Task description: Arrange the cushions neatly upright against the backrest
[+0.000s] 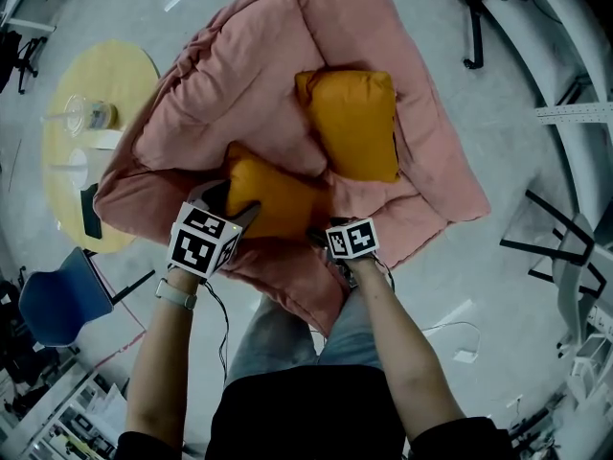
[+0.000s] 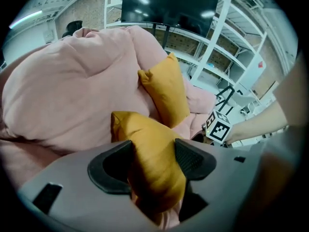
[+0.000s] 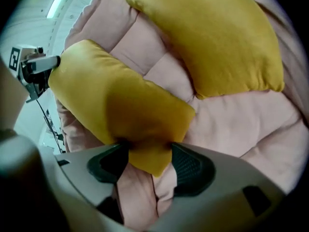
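Two orange cushions lie on a big pink padded sofa [image 1: 239, 75]. The far cushion [image 1: 354, 123] rests tilted against the backrest; the left gripper view shows this far cushion [image 2: 166, 91] standing on edge. The near cushion [image 1: 273, 199] lies at the seat's front edge. My left gripper [image 1: 235, 204] is shut on its left end, and the fabric of the near cushion [image 2: 149, 149] bulges between the pads. My right gripper [image 1: 321, 238] pinches the near cushion [image 3: 116, 105] by its lower right corner. In the right gripper view the far cushion [image 3: 207, 37] lies above.
A round yellow table [image 1: 86, 94] with a clear cup [image 1: 96, 115] stands left of the sofa. A blue chair [image 1: 53, 300] is at the lower left. A black stand leg [image 1: 474, 27] and metal frames [image 1: 575, 247] are on the right.
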